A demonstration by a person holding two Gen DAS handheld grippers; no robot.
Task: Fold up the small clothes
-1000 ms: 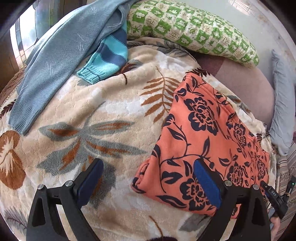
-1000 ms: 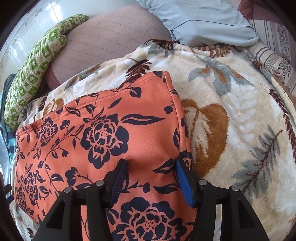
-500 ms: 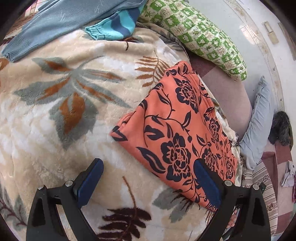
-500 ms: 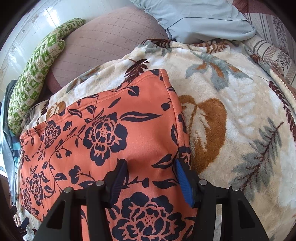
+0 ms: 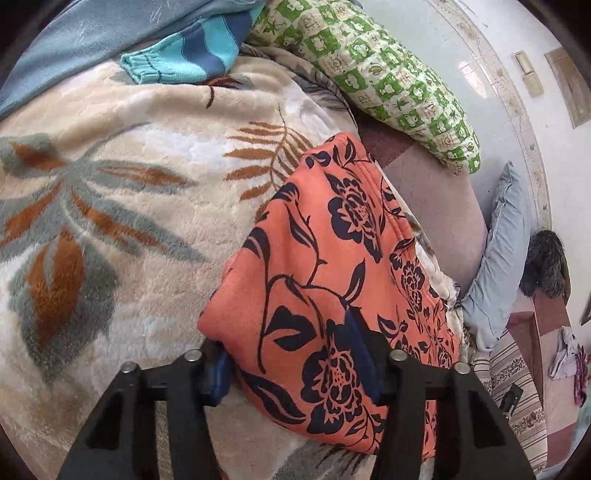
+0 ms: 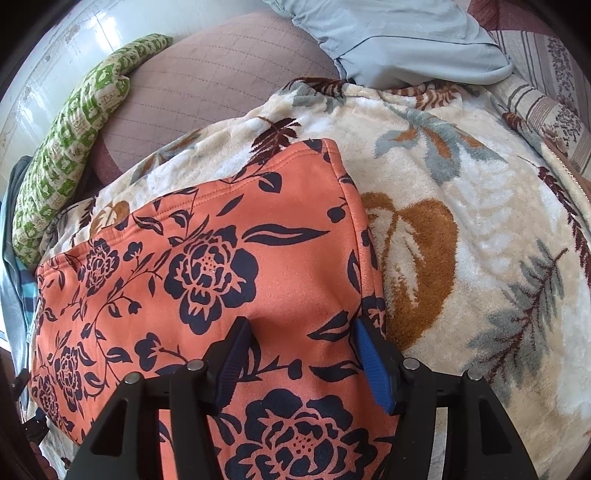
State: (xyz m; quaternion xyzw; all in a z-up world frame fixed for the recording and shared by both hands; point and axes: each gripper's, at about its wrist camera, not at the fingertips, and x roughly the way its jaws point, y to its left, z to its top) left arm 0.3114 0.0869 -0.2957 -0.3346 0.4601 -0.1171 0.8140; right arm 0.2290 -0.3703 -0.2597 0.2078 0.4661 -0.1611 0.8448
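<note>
**Left tool closing on the near corner of the orange garment**

The orange floral garment (image 5: 332, 258) lies flat on the leaf-print blanket (image 5: 110, 221) of the bed, already folded into a rough rectangle. Its long axis runs from my left tool (image 5: 291, 350) away toward the green checked pillow (image 5: 388, 77). The garment's near corner sits between the left tool's jaws, which are closing; one blue pad is tucked under the fold edge, the other rests on top of the cloth. Whether they pinch yet, I cannot tell.

My right tool (image 6: 306, 354) stands at the garment's opposite end, jaws opening, pads astride the side edge, pressing on the cloth from above rather than gripping it.

Judgement: the next fold turns on the left corner, carried along the long axis toward the pillow side.

Count: one orange garment; two more garments beside the pillow, a grey-blue sweater (image 5: 92, 33) and a striped turquoise one (image 5: 192, 55); one green pillow; one pale blue pillow (image 6: 399, 40).
</note>
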